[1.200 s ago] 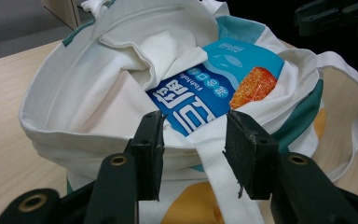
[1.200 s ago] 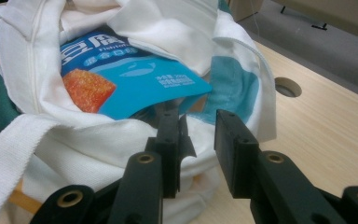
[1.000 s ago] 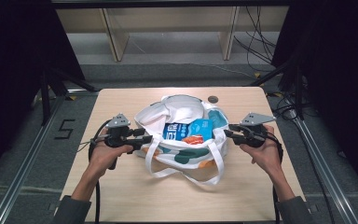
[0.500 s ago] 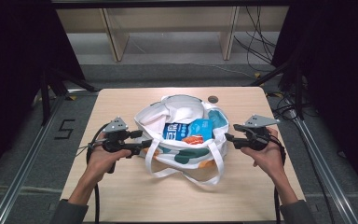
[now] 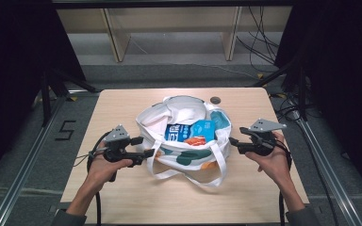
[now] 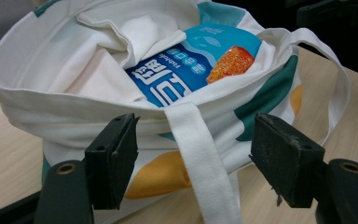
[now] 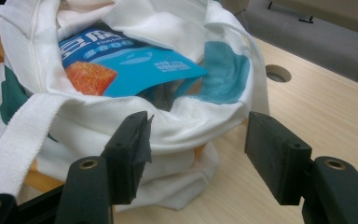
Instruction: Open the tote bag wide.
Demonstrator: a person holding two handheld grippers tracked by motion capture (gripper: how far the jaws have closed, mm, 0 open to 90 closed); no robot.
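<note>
At table centre, tote bag (image 5: pixel 185 141) w/ blue snack pack (image 5: pixel 189 132) inside is flanked by left gripper (image 5: pixel 147 154) & right gripper (image 5: pixel 233 141), jaws spread, nothing gripped, prob. lined up for rim grabs.

Black left claw (image 5: pixel 147 153), grey three-cornered plate, trailing black cable.

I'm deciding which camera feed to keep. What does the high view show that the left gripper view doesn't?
High view alone: both hands, the left gripper, the right gripper, the whole table and its round hole.
Left gripper view alone: a strap between its open fingers, seen close.
Both: the tote bag holding a blue snack packet.
</note>
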